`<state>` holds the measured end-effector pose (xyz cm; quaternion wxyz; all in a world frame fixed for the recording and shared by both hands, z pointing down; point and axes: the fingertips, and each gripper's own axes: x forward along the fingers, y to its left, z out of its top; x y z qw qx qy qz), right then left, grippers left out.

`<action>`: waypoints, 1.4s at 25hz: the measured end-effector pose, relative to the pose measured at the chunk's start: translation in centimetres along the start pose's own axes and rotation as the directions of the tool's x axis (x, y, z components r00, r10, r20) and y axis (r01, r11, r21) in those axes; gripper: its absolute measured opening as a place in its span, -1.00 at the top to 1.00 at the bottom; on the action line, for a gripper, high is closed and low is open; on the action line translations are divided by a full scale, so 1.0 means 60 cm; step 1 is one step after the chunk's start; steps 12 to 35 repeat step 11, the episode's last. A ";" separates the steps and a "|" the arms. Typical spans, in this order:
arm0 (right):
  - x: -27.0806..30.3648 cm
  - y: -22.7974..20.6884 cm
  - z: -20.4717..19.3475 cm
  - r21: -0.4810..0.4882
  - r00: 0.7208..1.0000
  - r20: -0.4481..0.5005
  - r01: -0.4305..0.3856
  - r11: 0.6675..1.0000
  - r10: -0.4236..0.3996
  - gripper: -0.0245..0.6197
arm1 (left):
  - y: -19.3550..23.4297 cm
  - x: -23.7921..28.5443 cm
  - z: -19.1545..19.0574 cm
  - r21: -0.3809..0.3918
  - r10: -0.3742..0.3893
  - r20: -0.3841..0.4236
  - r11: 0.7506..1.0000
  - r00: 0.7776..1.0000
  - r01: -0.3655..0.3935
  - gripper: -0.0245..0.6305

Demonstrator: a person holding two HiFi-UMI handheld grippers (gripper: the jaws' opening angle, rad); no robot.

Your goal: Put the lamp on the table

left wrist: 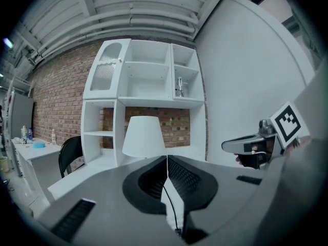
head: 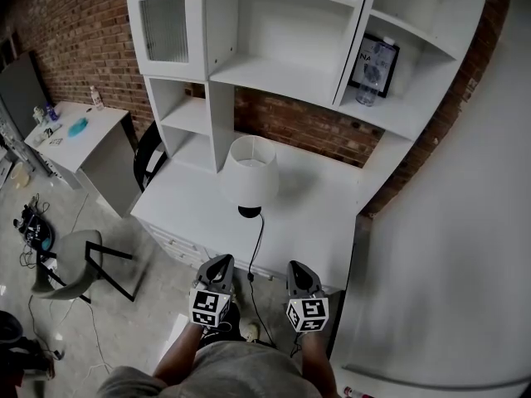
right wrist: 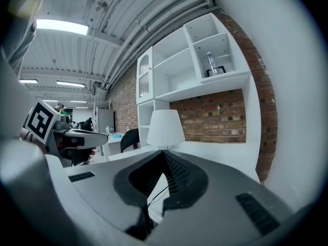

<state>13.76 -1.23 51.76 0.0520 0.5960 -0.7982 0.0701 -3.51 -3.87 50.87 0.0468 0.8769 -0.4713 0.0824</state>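
- Lamp (head: 251, 172) stands upright on the white table (head: 323, 222), frame centre (black cord (head: 257, 240) trailing down).
- Left gripper (head: 220, 264) and right gripper (head: 299, 269), bottom centre: jaws together, empty.

In both gripper views your closed jaws cover the foot of the lamp (left wrist: 144, 136), in the head view its shade (head: 251, 171) hides most of that foot, and the things on the side desk (head: 106, 121) are too small to tell.

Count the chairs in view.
2: a black chair at the left side of the shelf unit, and a grey chair on the floor at lower left. Others may be hidden.
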 end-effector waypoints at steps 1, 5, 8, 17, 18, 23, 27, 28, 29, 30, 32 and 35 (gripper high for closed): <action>-0.001 -0.001 0.000 0.002 1.000 0.000 0.001 1.000 -0.001 0.85 | -0.001 -0.001 0.001 0.001 -0.002 0.000 1.000 1.000 0.002 0.90; -0.003 0.001 0.002 0.005 1.000 0.000 0.005 1.000 -0.005 0.85 | -0.001 -0.004 0.008 0.000 -0.003 0.003 1.000 1.000 0.003 0.90; -0.007 0.004 0.001 0.007 1.000 -0.003 0.007 1.000 -0.007 0.85 | -0.001 -0.007 0.002 -0.003 -0.003 -0.003 1.000 1.000 0.003 0.90; -0.012 0.009 -0.002 0.009 1.000 -0.005 0.007 1.000 -0.007 0.85 | -0.003 -0.013 0.002 -0.002 -0.006 -0.006 1.000 1.000 0.006 0.90; -0.012 0.009 -0.002 0.009 1.000 -0.005 0.007 1.000 -0.007 0.85 | -0.003 -0.013 0.002 -0.002 -0.006 -0.006 1.000 1.000 0.006 0.90; -0.012 0.009 -0.002 0.009 1.000 -0.005 0.007 1.000 -0.007 0.85 | -0.003 -0.013 0.002 -0.002 -0.006 -0.006 1.000 1.000 0.006 0.90; -0.012 0.009 -0.002 0.009 1.000 -0.005 0.007 1.000 -0.007 0.85 | -0.003 -0.013 0.002 -0.002 -0.006 -0.006 1.000 1.000 0.006 0.90; -0.012 0.009 -0.002 0.009 1.000 -0.005 0.007 1.000 -0.007 0.85 | -0.003 -0.013 0.002 -0.002 -0.006 -0.006 1.000 1.000 0.006 0.90; -0.012 0.009 -0.002 0.009 1.000 -0.005 0.007 1.000 -0.007 0.85 | -0.003 -0.013 0.002 -0.002 -0.006 -0.006 1.000 1.000 0.006 0.90; -0.012 0.009 -0.002 0.009 1.000 -0.005 0.007 1.000 -0.007 0.85 | -0.003 -0.013 0.002 -0.002 -0.006 -0.006 1.000 1.000 0.006 0.90; -0.012 0.009 -0.002 0.009 1.000 -0.005 0.007 1.000 -0.007 0.85 | -0.003 -0.013 0.002 -0.002 -0.006 -0.006 1.000 1.000 0.006 0.90; -0.012 0.009 -0.002 0.009 1.000 -0.005 0.007 1.000 -0.007 0.85 | -0.003 -0.013 0.002 -0.002 -0.006 -0.006 1.000 1.000 0.006 0.90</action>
